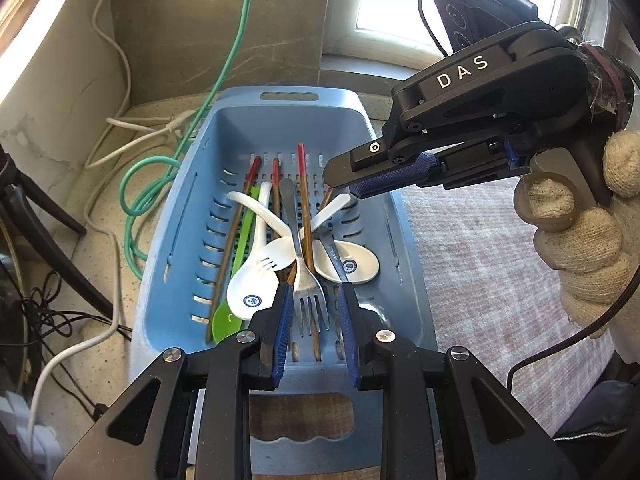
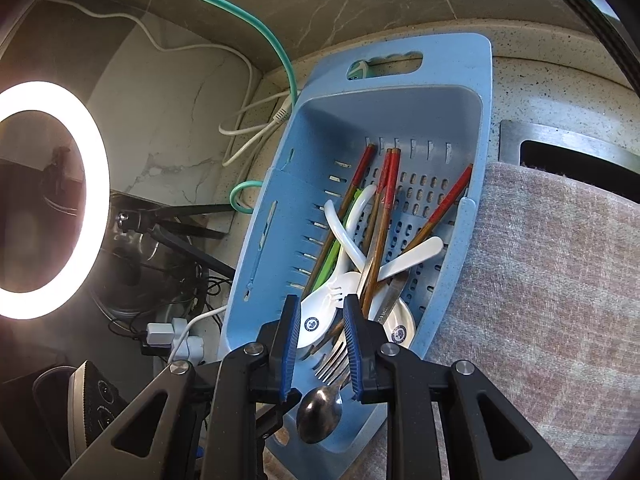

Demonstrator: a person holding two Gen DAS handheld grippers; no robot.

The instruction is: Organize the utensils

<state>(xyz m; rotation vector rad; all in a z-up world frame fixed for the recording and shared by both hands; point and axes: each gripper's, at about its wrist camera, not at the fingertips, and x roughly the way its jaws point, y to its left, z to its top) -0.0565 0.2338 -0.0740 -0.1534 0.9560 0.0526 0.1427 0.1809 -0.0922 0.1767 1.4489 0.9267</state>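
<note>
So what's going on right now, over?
Both claws, left and right, open, empty, over blue basket. Metal fork between left's pads, unpinched. Utensils tangled.

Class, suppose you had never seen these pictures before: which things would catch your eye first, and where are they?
The blue basket in the middle stands out, holding a crossed heap of red-tipped chopsticks, white spoons, a green spoon and a metal fork. A glowing ring light fills the left of the right wrist view. The right gripper, held by a gloved hand, hangs over the basket.
</note>
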